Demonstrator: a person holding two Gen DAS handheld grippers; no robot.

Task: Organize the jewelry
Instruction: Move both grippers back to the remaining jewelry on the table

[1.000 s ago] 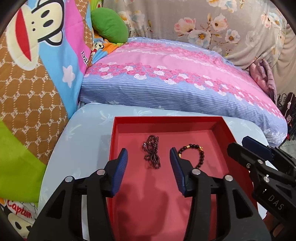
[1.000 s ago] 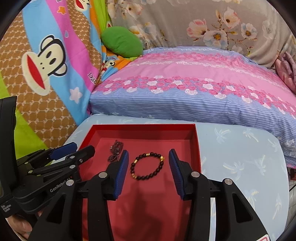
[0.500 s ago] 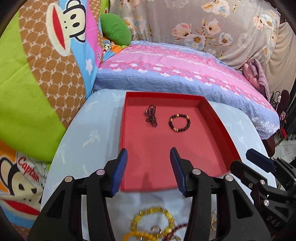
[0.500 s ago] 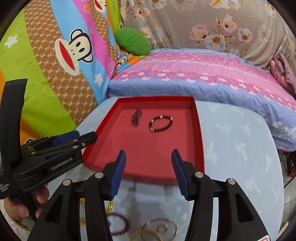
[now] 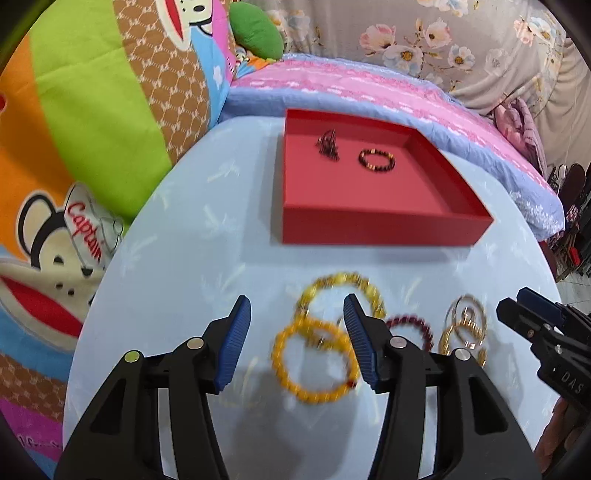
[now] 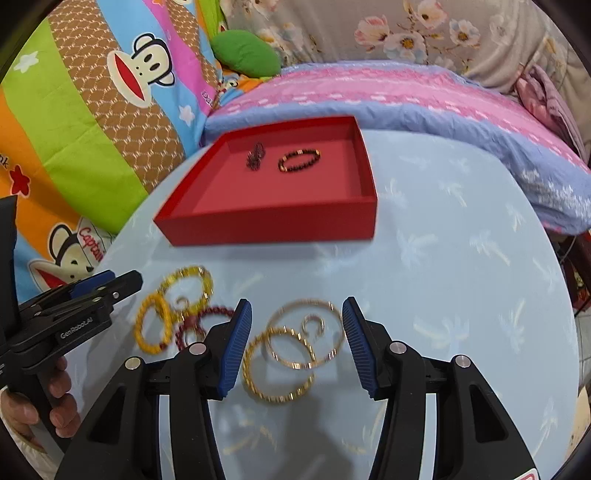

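A red tray (image 5: 384,229) (image 6: 266,225) on the pale blue table holds a dark chain (image 5: 328,144) (image 6: 256,156) and a black bead bracelet (image 5: 376,161) (image 6: 299,160). On the table in front of the tray lie yellow bead bracelets (image 5: 314,363) (image 6: 153,328), a dark red bead bracelet (image 5: 412,328) (image 6: 195,325) and gold bangles (image 5: 463,328) (image 6: 295,347). My left gripper (image 5: 297,343) is open and empty above the yellow bracelets. My right gripper (image 6: 297,343) is open and empty above the gold bangles.
A pink and blue pillow (image 5: 369,88) lies behind the table. A colourful monkey-print quilt (image 5: 92,129) rises at the left. A floral cloth (image 6: 424,33) hangs at the back. The table's right edge (image 6: 565,295) drops to the floor.
Both grippers have pulled back from over the tray toward the near side of the table. The loose bracelets and bangles have come into view under them. Both stay open.
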